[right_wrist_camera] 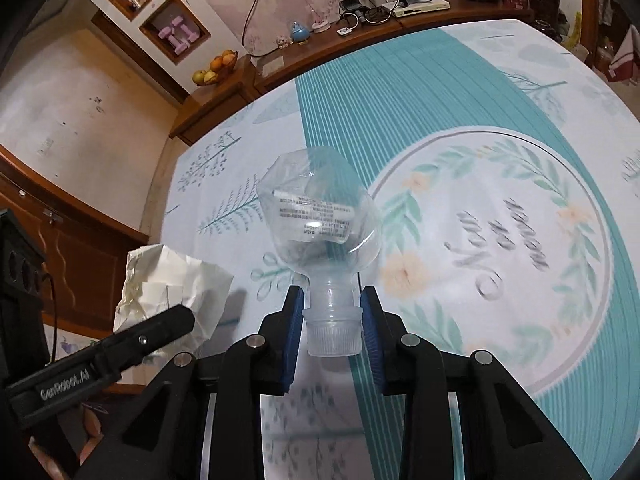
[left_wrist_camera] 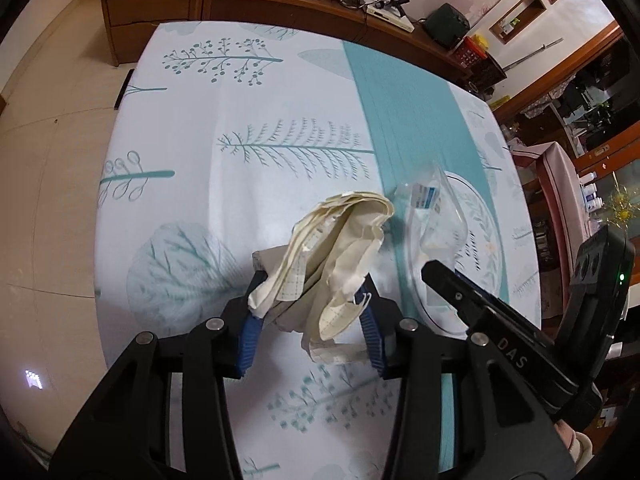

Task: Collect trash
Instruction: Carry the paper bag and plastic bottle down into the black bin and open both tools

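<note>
Loads of room on this desk, the tree-print cloth is bare all the way to the far edge, where a wooden sideboard full of chargers and cables runs along the wall. On the left side the desk edge drops off to tiled floor.

Left gripper has its blue fingers closed partway on a wad of crumpled paper, which sticks up and forward out of the grip. Right gripper is clamped on the neck and cap end of a clear plastic bottle; the body points away from the camera and is held above the cloth, over the teal stripe next to the round wreath print.

The two grippers are close side by side: from the right wrist the paper wad shows just to the left, and from the left wrist the bottle sits just right of the paper.
</note>
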### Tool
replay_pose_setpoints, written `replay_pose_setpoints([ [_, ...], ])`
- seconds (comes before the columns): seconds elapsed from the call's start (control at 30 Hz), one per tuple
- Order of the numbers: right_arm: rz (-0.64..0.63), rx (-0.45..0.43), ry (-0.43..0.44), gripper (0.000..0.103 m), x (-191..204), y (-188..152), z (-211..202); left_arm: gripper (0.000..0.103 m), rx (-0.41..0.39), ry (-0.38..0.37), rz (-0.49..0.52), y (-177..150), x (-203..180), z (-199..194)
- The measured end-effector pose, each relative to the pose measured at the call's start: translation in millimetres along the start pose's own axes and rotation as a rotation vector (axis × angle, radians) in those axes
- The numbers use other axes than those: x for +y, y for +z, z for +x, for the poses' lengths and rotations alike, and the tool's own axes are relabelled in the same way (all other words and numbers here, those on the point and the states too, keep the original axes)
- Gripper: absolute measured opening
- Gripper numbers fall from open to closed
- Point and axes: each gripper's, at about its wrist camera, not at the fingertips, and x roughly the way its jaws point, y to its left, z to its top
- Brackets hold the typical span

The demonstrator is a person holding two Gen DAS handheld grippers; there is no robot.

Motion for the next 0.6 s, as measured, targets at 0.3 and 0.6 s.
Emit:
replay_pose_setpoints([
  [0.3,0.008,-0.026,0.103,0.028,-37,-61,-95,0.04,-0.046,0.004,0.021,-78,-52,-54],
  [0.6,-0.07,-0.037,0.178,0.028,-112,-155,-213,0.04,-0.129,0.007,-0.024,-204,-132,-107],
])
